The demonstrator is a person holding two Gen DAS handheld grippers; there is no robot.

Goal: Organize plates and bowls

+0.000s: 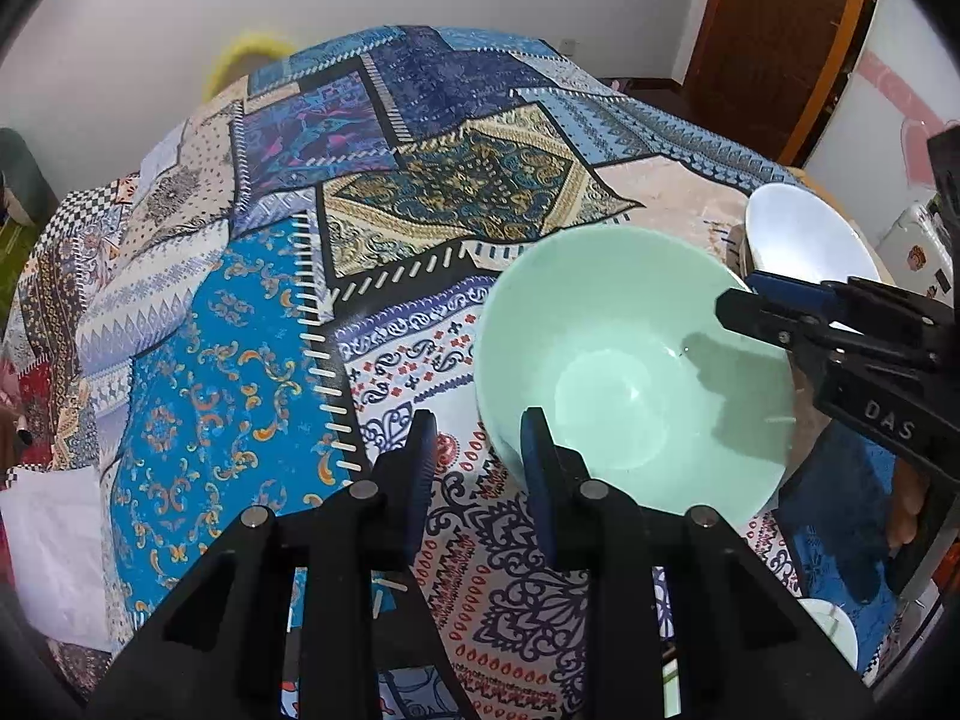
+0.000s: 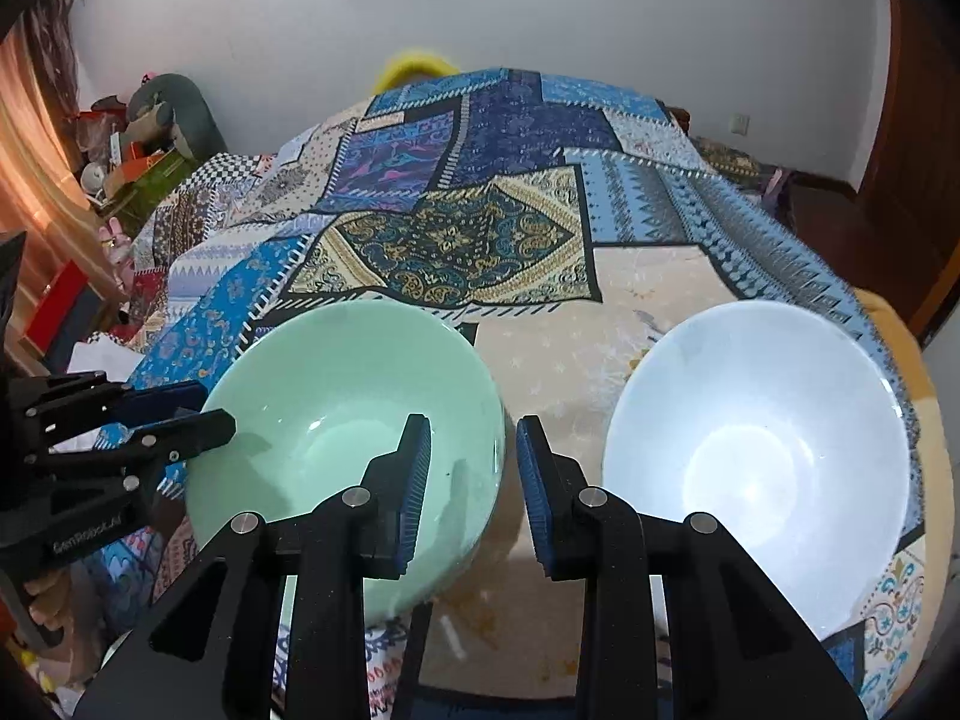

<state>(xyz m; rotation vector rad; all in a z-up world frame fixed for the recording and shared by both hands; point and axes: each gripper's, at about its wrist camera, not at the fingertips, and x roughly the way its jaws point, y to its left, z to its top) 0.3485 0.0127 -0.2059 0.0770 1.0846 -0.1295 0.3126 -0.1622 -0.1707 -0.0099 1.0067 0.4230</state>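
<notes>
While both bowls sit upright on the patchwork-cloth table (image 2: 468,240), the green bowl (image 2: 348,420) stands left of the white bowl (image 2: 756,468), the two apart with bare beige cloth between them. Item one, green bowl: mint, glossy, empty, resting over blue and white patterned patches. Item two, white bowl: pale, glossy, empty, near the table's right edge.

Left gripper (image 1: 477,468): partly open, one blue-padded finger (image 1: 537,456) at the near rim of the green bowl, the other outside it over the cloth; nothing clamped. Right gripper (image 2: 471,480): partly open, left finger over the green bowl's right rim, right finger over the cloth between the bowls; nothing clamped.

Surroundings: white wall (image 2: 600,18), wooden door (image 1: 774,42), clutter at far left of the room.
</notes>
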